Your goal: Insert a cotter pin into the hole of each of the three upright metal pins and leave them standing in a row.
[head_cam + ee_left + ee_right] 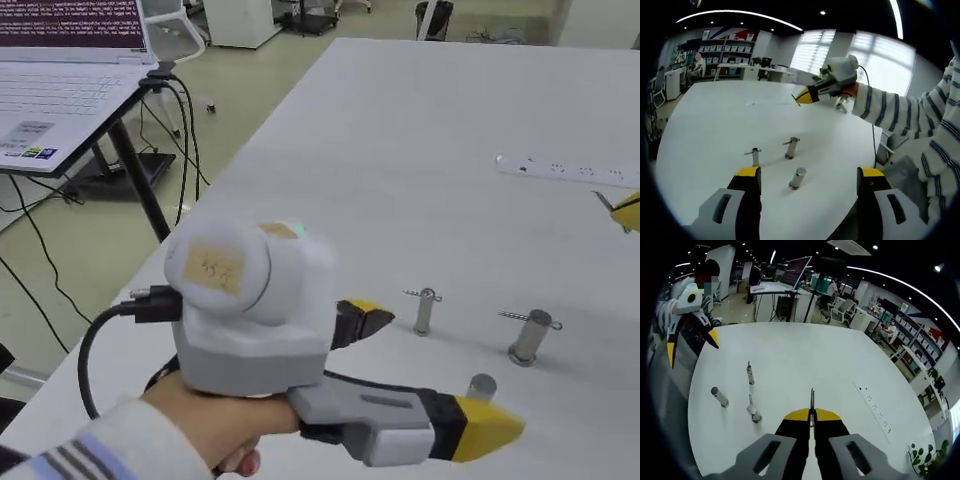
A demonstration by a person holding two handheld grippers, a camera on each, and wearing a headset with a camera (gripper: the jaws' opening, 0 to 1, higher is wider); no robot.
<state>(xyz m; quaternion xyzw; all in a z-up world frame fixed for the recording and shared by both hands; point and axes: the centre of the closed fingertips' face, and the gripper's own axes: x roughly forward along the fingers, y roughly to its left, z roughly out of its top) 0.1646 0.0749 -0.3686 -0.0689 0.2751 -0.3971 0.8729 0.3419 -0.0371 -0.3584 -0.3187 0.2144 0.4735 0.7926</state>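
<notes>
1. Left tongs (809, 171): jaws wide apart, holding nothing; the bare metal pin (798, 178) stands upright on the tabletop (710, 130) just ahead of them, roughly between the two jaw lines.
2. Bare metal pin: long axis vertical; no cotter through its head; its cross-hole is too small to make out, so the hole's direction cannot be told.
3. Just beyond the bare metal pin stand the first fitted pin (755, 156) and the second fitted pin (791, 148); each is upright with a cotter lying crosswise through its top; the bare metal pin sits forward of the pair, a triangle rather than a row.
4. Right tongs (811, 415): jaws together, clamped on the loose cotter pin (812, 399), which projects straight out along their axis; they are well apart from the bare metal pin, which lies ahead and off to the left in the right gripper view.
5. Judgement: two of three done; the loose cotter pin must travel to the bare metal pin and go in level; the left tongs are nearer to steady it.
6. Power strip (565, 170): far beyond the bare metal pin.
</notes>
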